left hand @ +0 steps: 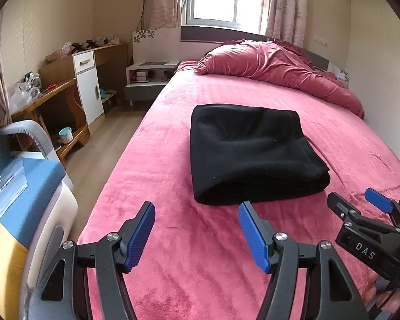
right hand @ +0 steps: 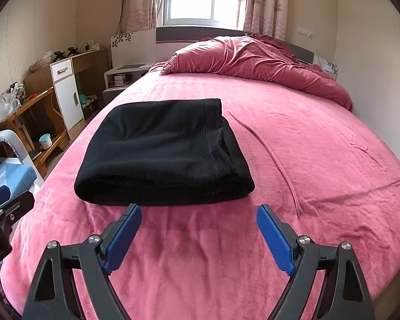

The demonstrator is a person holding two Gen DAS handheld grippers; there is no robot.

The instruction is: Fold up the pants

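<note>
Item: black pants, folded into a compact stack on the pink bed, just ahead of our left tool and right tool. Both tools: wide, empty, clear of cloth, we judge because folding looks finished.

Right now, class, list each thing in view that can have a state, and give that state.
Black pants: folded into a compact stack, lying on the bed, untouched.
Left tongs: open, empty.
Right tongs: open, empty.
Duvet: crumpled at the far end.
Curtains: drawn apart.
White cabinet door: closed.
</note>
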